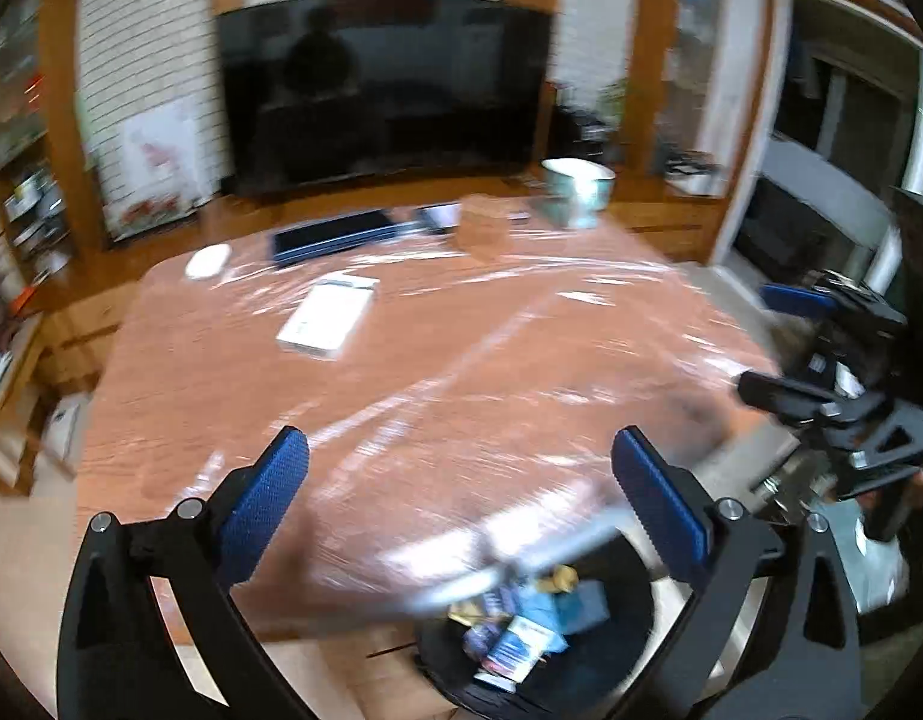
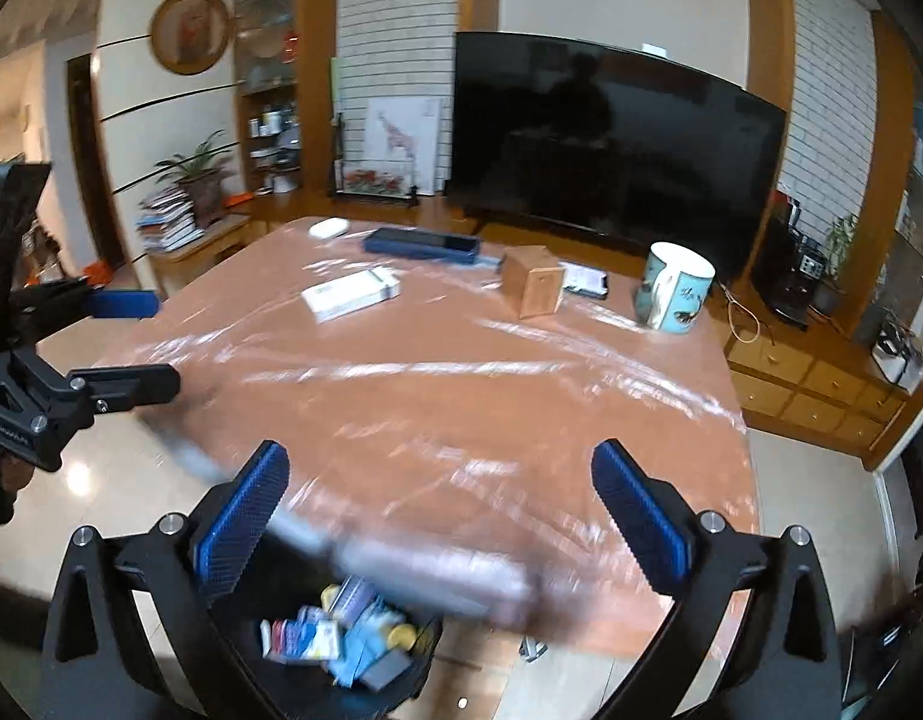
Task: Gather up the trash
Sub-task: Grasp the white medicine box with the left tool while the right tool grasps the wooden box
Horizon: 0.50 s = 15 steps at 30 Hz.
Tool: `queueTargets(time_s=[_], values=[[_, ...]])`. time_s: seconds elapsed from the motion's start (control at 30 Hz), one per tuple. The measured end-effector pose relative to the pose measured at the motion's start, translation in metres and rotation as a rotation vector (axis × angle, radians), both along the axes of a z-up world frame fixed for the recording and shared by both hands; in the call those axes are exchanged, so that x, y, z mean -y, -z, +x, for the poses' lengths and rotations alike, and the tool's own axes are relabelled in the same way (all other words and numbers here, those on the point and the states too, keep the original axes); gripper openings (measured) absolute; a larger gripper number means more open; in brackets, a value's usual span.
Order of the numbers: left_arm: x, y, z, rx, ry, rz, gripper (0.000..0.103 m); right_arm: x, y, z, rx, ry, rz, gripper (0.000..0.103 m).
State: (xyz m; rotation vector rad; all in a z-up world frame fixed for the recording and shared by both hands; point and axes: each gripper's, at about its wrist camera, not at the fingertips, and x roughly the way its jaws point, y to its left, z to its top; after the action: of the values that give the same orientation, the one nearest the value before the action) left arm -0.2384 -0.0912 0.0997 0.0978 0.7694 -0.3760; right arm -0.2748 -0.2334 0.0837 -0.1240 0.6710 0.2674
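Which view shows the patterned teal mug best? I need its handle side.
The right wrist view: the white-rimmed, patterned teal ceramic mug is fairly sharp there, with a pale loop, probably its handle, facing the camera. The left wrist view shows it smaller and motion-blurred, handle indistinct.

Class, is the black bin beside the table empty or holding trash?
Holding trash: the black bin contains a pile of colourful wrappers. How full, cannot tell.
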Motion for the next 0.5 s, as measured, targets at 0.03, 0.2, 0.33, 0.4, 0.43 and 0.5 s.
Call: queueTargets(time_s=[0.03, 0.2, 0.33, 0.4, 0.43, 0.5], values=[[-0.002, 0.002, 0.011, -0.008, -0.017, 0.006, 0.101, 0.002, 0.002, 0.016, -0.019, 0.015, 0.007, 0.099], [-0.011, 0.013, 0.056, -0.035, -0.060, 0.079, 0.101, 0.004, 0.014, 0.083, -0.073, 0.112, 0.004, 0.099], [-0.017, 0.026, 0.092, -0.074, -0.028, 0.105, 0.101, -0.003, 0.019, 0.133, -0.075, 0.132, -0.019, 0.099], [-0.017, 0.034, 0.108, -0.091, -0.016, 0.118, 0.101, -0.004, 0.026, 0.161, -0.088, 0.129, -0.040, 0.099], [-0.017, 0.037, 0.116, -0.099, -0.001, 0.122, 0.101, -0.005, 0.030, 0.174, -0.099, 0.128, -0.049, 0.099], [-0.015, 0.043, 0.130, -0.117, 0.018, 0.131, 0.101, -0.004, 0.036, 0.196, -0.116, 0.120, -0.055, 0.099]])
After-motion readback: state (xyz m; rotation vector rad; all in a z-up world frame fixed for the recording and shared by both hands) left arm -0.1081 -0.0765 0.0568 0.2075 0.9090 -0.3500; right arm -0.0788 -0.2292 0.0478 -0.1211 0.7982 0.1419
